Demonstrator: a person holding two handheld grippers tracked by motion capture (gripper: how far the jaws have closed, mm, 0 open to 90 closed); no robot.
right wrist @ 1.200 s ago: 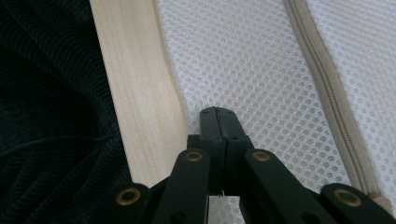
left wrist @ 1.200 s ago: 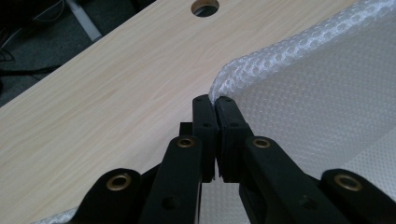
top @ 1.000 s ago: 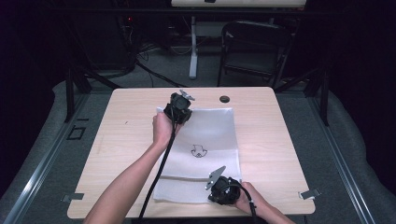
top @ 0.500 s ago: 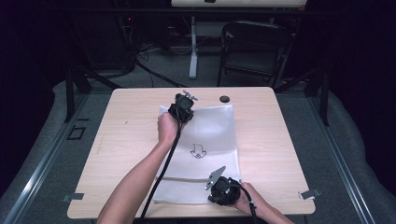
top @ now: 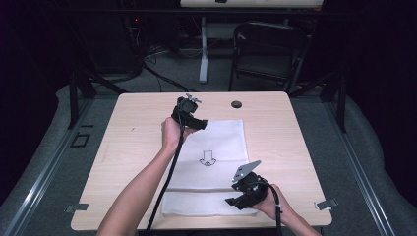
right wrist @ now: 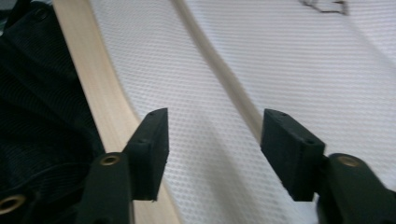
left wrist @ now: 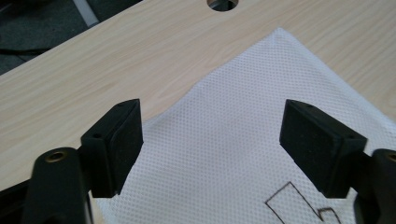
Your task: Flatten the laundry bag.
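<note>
White cloth (top: 211, 157) flat on table (top: 128, 147), both tools' jaws just opened, empty.

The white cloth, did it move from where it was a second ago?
Yes. The white cloth has its far edge nearer the person now, farther from the table's hole, with a fold line across its near part.

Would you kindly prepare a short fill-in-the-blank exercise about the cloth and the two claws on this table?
1. The white cloth bears a printed ____ pointing toward the person.
2. The left claw has just been opening and its jaws are ____, with nothing between them.
3. The right claw hangs over the cloth's ____ edge.
4. A dark round ____ sits in the table beyond the cloth.

Missing words: arrow; open; near; hole
</note>
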